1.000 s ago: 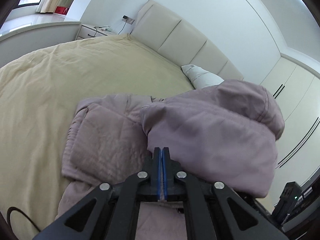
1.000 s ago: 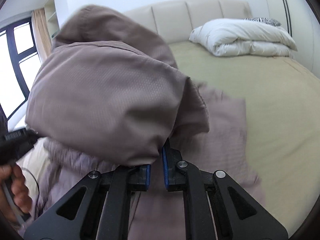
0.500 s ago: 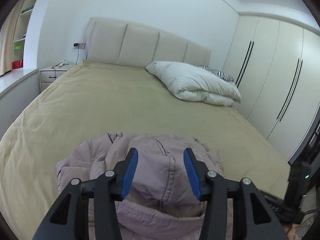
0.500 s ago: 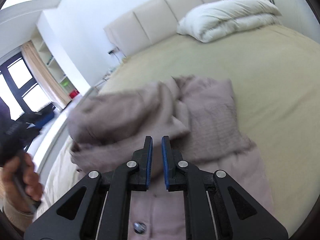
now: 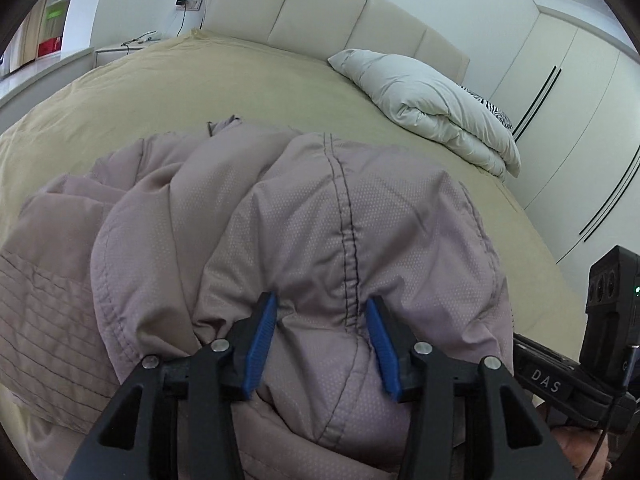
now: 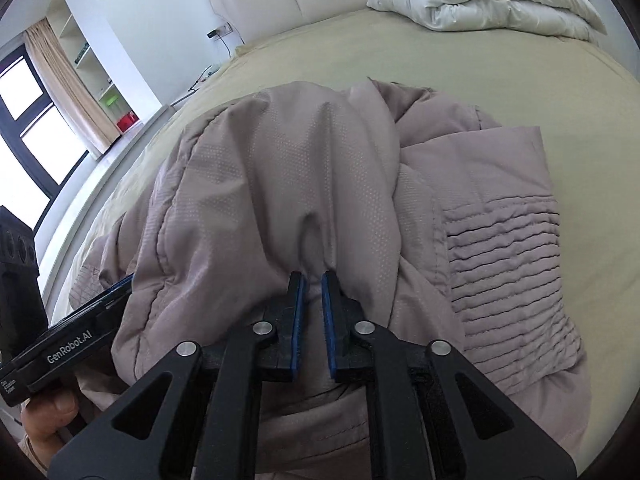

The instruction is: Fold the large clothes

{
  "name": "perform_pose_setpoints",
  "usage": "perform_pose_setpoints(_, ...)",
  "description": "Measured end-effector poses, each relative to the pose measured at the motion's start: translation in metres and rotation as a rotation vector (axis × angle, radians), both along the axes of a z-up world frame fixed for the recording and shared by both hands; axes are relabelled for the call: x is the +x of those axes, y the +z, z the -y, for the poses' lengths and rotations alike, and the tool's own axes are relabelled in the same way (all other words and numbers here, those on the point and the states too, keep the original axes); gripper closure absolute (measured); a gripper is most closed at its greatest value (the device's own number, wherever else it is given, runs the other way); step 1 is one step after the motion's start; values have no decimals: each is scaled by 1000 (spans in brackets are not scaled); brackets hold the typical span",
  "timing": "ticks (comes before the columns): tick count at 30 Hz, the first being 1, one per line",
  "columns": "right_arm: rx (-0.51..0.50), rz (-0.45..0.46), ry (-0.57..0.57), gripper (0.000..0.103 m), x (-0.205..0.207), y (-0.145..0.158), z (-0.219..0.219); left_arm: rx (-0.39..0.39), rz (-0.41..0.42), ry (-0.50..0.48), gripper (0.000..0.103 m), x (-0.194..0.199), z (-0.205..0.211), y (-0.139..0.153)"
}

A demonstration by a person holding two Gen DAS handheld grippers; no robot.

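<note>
Up close, left gripper [image 5: 322, 344] has its jaws standing apart over the hood of the mauve padded jacket [image 5: 328, 232]; a bulge of fabric sits between the blue pads, but they don't look clamped on it, so reads as released. Right gripper [image 6: 313, 312] has its jaws nearly closed, a thin pinch of hood fabric running into the narrow gap; looks like a grip on the jacket, though the contact point is partly hidden.

Progress, judging from how it lies: jacket is bundled on the beige bed cover [image 5: 160, 92] near the front edge, hood laid over the body, ribbed hem panel [image 6: 508, 264] folded in beside it. So at least a couple of folds seem done. Bundle looks puffy and uneven; probably needs pressing flat, squaring up, maybe one more fold.

Orientation: hood centre seam [image 5: 344, 208] runs away from the left camera toward the headboard [image 5: 320, 4], so long axis seems to run front to back along the bed; hood end nearest the grippers. Hard to be sure with the bunching.

Far end: white folded duvet [image 5: 432, 108], well apart from the jacket.
</note>
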State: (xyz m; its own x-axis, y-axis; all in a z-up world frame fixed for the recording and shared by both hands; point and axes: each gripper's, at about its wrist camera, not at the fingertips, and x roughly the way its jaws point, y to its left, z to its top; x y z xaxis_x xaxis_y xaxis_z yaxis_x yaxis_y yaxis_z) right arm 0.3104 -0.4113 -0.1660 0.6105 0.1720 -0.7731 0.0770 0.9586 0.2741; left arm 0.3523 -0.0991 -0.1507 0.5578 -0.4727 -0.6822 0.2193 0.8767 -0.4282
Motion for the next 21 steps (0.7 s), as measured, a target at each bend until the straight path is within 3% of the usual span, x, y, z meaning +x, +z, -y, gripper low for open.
perform_pose_setpoints(3,-52,-14,-8,102,12,-5,9,-1,-2,6,53,2,8,-3)
perform_pose_setpoints(6,-148,-10,-9,103,27,-8,15,64,24,-19,53,2,17,-12)
perform_pose_setpoints(8,-159,-5,-5,103,32,-18,16,98,26,-51,54,4,20,-20)
perform_pose_setpoints(12,-213,31,27,103,26,-24,9,116,-2,-79,55,5,17,-11)
perform_pose_setpoints(15,-122,20,58,98,16,-2,14,64,36,-69,55,-9,1,15)
perform_pose_setpoints(19,-66,210,40,98,-3,56,17,70,149,-4,55,-20,-19,44)
perform_pose_setpoints(21,-48,227,52,98,0,69,10,79,151,7,55,-11,-20,47)
